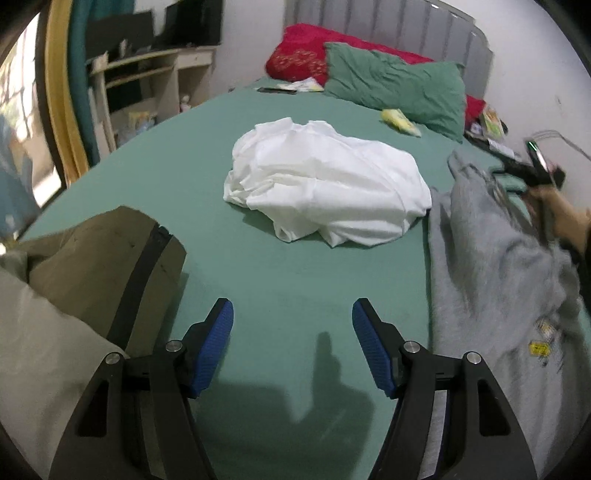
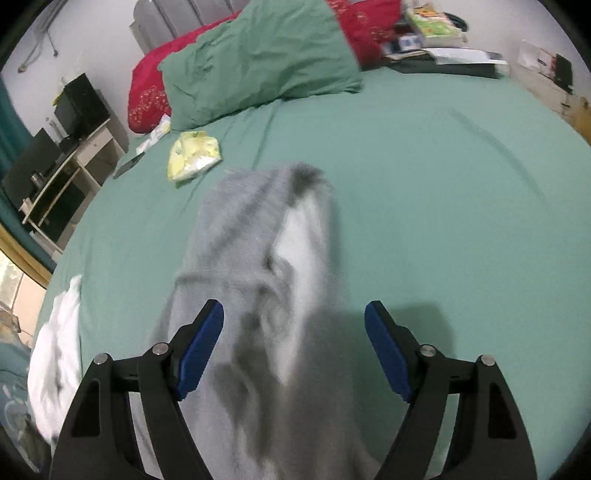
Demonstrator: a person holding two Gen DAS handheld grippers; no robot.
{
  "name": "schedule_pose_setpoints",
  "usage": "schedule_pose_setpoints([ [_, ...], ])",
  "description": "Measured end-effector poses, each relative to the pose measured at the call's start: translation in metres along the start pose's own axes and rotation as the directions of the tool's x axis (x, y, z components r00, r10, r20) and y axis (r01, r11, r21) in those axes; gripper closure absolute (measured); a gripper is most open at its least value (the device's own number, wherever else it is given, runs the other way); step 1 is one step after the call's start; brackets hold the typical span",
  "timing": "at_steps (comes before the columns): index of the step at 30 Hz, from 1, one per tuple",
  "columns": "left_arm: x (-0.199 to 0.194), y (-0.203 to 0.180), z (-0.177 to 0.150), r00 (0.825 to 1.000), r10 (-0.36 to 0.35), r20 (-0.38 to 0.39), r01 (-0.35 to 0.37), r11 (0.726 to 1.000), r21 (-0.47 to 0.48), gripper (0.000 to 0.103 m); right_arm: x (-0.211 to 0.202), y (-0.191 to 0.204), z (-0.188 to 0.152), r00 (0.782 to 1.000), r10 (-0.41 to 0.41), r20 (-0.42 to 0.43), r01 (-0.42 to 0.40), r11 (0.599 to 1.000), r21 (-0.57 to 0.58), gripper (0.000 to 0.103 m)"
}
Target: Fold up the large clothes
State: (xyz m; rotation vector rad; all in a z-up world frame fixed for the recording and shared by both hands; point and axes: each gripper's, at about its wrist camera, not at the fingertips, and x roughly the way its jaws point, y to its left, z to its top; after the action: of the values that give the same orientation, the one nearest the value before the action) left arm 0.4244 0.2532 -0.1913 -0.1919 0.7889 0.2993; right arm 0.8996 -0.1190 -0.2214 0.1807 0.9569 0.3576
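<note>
A grey fleece garment (image 1: 491, 266) lies crumpled on the right of the green bed; in the right wrist view it (image 2: 255, 258) stretches away between my right gripper's fingers. My right gripper (image 2: 293, 354) is open above it, jaws wide apart, holding nothing. The right gripper and the hand holding it also show in the left wrist view (image 1: 535, 173), blurred, at the garment's far end. My left gripper (image 1: 291, 350) is open and empty over bare green sheet. A crumpled white garment (image 1: 325, 184) lies mid-bed ahead of it. An olive garment with a black zip (image 1: 103, 258) lies at the left.
A green pillow (image 1: 399, 88) and a red pillow (image 1: 303, 55) lie at the headboard. A yellow packet (image 2: 192, 155) and a dark phone (image 2: 127, 166) lie near them. Books and boxes (image 2: 436, 33) sit at the bed's far corner. A desk with shelves (image 1: 147, 85) stands left.
</note>
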Motion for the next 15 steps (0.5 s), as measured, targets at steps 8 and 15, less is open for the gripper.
schedule_pose_setpoints([
  [8, 0.001, -0.011, -0.013, 1.000, -0.007, 0.003, 0.007, 0.998, 0.057, 0.033, 0.044, 0.032, 0.012, 0.993, -0.119, 0.012, 0.119, 0.992, -0.035, 0.085],
  [15, -0.012, -0.027, -0.011, 0.999, -0.016, 0.036, 0.012, 0.995, 0.096, 0.033, -0.035, 0.071, -0.012, 0.970, -0.185, 0.158, 0.219, 0.949, -0.229, 0.086],
])
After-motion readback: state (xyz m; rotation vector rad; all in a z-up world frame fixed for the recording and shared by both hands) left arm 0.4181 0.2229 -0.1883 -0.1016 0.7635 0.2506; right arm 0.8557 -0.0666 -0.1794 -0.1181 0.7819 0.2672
